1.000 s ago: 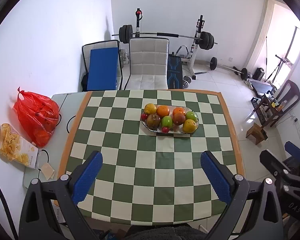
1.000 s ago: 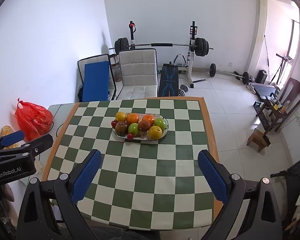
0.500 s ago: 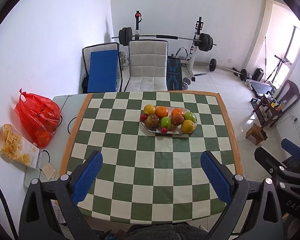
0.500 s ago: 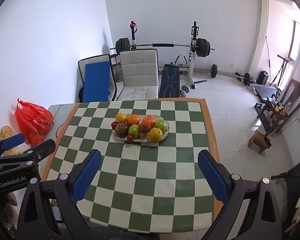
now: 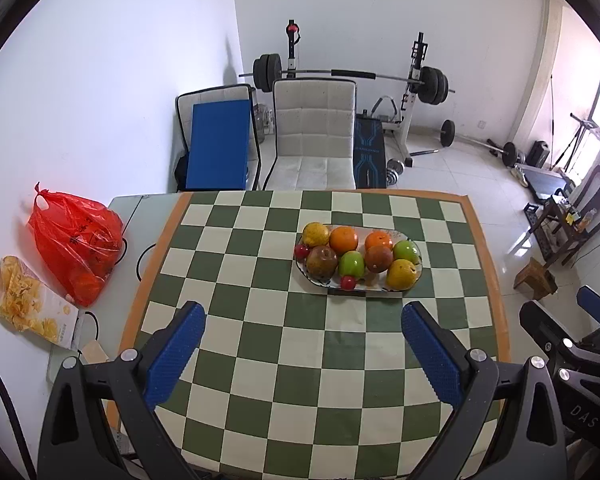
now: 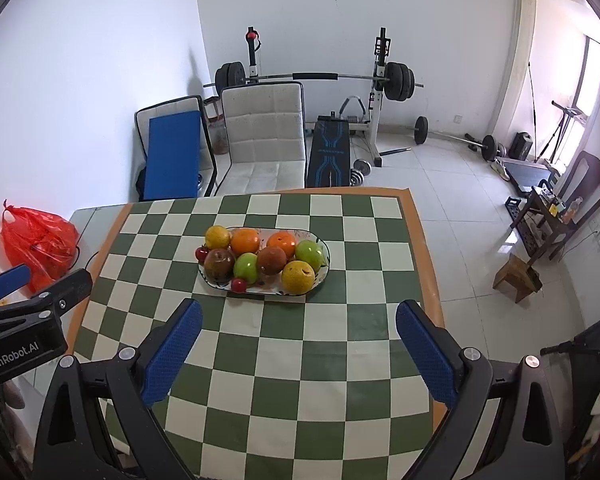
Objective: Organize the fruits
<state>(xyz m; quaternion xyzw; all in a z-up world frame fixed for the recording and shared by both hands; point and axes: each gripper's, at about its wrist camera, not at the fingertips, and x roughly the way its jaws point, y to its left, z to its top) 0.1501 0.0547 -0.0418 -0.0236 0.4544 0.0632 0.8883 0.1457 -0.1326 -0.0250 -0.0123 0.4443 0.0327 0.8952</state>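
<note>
Both tools, left tool [image 5: 302, 320] and right tool [image 6: 298, 318], are staying spread and empty, drifting slightly nearer the fruit [image 6: 266, 258] sitting piled on its plate [image 6: 324, 270] mid-counter [image 5: 260, 360]

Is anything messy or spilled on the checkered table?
Nothing stands out. All the fruit sits inside the plate, none has rolled onto the checkered cloth, and nothing looks spilled.
</note>
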